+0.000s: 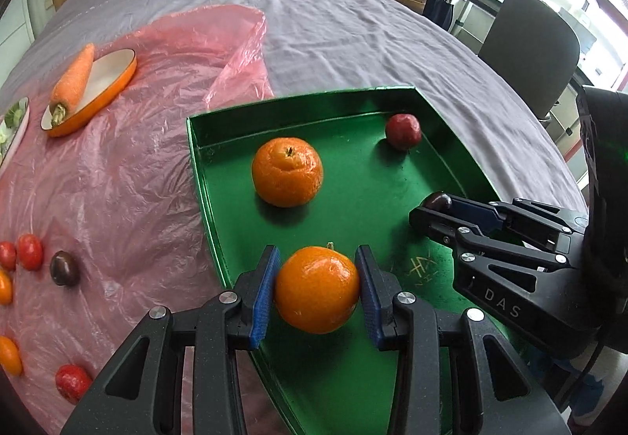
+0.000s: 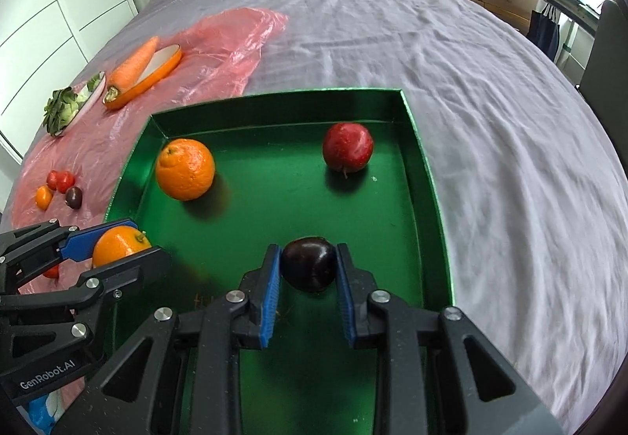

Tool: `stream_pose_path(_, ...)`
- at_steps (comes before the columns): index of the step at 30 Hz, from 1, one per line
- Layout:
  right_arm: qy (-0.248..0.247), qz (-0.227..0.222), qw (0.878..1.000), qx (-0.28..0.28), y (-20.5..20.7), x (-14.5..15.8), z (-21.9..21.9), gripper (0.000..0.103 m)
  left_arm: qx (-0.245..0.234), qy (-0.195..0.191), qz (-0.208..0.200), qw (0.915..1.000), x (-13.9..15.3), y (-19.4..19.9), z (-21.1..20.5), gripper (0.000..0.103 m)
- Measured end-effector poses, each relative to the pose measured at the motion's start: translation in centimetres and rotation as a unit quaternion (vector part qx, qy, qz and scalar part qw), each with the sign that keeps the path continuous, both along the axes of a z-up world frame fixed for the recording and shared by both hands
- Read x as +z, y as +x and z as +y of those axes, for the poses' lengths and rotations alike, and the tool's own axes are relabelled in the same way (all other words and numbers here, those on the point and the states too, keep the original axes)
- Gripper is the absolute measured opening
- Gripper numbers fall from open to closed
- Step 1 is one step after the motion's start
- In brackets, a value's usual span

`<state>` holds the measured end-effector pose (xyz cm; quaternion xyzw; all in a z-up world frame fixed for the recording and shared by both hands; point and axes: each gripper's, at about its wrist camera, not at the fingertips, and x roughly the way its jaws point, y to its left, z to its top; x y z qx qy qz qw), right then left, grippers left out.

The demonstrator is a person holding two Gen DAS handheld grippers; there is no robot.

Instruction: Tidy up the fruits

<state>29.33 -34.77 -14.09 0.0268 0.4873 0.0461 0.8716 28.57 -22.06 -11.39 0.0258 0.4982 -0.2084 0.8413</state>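
A green tray (image 1: 204, 144) (image 2: 428, 168) lies on the bed. In it sit an orange (image 1: 287, 171) (image 2: 185, 169) and a red apple (image 1: 403, 131) (image 2: 347, 147). My left gripper (image 1: 317, 290) is shut on a second orange (image 1: 317, 290) (image 2: 119, 244) over the tray's near left part. My right gripper (image 2: 309, 269) is shut on a dark plum (image 2: 309, 269) (image 1: 437, 201) over the tray's near right part. Whether either held fruit touches the tray floor I cannot tell.
A pink plastic sheet (image 1: 157, 144) lies left of the tray with small red, orange and dark fruits (image 1: 64, 268) (image 2: 73, 197). A carrot (image 1: 72, 80) (image 2: 133, 64) rests on an orange dish, a plate of greens (image 2: 64, 109) beside it. A chair (image 1: 530, 42) stands at right.
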Motion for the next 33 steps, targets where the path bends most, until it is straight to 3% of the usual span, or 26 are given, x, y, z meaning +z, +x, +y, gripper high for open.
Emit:
stream_pose_path(10, -0.002, -0.002, 1.0, -0.003, -0.1, -0.5, 0.0, 0.04, -0.003, 0.012, 0.002, 0.9999, -0.4, -0.2, -0.5, 0.035)
stream_pose_path(11, -0.003, -0.002, 1.0, -0.004, -0.1, -0.4, 0.1, 0.045, -0.004, 0.013, 0.002, 0.9999, -0.3, -0.3, -0.5, 0.035)
stream_pose_path(12, -0.006, -0.004, 1.0, -0.006, -0.2, -0.3, 0.1, 0.066, -0.004, 0.014, -0.001, 0.9999, -0.1, -0.4, -0.4, 0.036)
stream_pose_path(13, -0.007, -0.007, 1.0, -0.008, -0.3, -0.1, 0.1, 0.08, -0.004, 0.015, -0.004, 0.9999, 0.2, -0.5, -0.4, 0.041)
stream_pose_path(14, -0.005, -0.01, 1.0, -0.01, -0.4, 0.1, 0.1, 0.081, -0.005, 0.015, -0.009, 0.9998, 0.5, -0.7, -0.3, 0.045)
stream_pose_path(24, -0.007, -0.032, 0.999, -0.016, -3.2, 3.4, 0.2, 0.081, -0.007, 0.004, -0.034, 0.9994, 4.1, -3.3, 0.6, 0.046)
stream_pose_path(33, 0.001, -0.046, 0.999, -0.025, -8.5, 6.1, 0.1, 0.082, 0.014, -0.009, -0.049, 0.9987, 6.4, -8.6, 3.0, 0.046)
